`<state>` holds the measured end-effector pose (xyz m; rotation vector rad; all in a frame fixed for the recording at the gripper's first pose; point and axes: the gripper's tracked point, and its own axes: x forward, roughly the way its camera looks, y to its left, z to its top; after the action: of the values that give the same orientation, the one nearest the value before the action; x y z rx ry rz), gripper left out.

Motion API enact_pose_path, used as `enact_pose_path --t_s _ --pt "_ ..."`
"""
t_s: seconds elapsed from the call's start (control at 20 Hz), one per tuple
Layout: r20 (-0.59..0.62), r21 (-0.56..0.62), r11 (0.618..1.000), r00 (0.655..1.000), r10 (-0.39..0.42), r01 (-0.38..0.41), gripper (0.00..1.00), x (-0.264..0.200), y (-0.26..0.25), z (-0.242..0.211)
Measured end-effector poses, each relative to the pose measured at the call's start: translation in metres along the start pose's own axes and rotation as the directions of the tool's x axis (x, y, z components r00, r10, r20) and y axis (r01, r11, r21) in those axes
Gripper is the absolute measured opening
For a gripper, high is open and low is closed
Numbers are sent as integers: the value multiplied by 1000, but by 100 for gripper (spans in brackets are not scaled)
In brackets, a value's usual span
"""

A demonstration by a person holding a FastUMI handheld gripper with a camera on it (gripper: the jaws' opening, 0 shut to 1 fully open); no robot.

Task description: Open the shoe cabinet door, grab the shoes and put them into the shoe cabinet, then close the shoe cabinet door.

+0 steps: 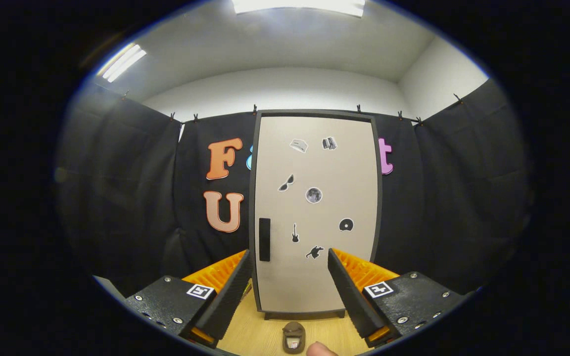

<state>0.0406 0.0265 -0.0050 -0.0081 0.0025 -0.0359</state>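
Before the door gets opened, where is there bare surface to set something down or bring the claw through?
Bare wood lies between the shoe cabinet base and the small brown shoe, inside the open claw. The closed door's handle side faces clear space. It is tighter near the shoe, where a fingertip sits beside it.

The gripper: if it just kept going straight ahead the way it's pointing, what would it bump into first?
Most likely the shoe cabinet door, closed and directly ahead. The gripper is open, nothing between its fingers. The small shoe sits low on the wooden floor, probably beneath its path; depth is uncertain.
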Motion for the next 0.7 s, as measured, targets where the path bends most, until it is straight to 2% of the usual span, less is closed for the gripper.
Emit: enact_pose_path --t_s 0.35,0.7 --pt "-10 -4 1000 1000 -25 25 95 30 20 -12" --pt "-39 44 999 999 1 0 95 89 36 -36"
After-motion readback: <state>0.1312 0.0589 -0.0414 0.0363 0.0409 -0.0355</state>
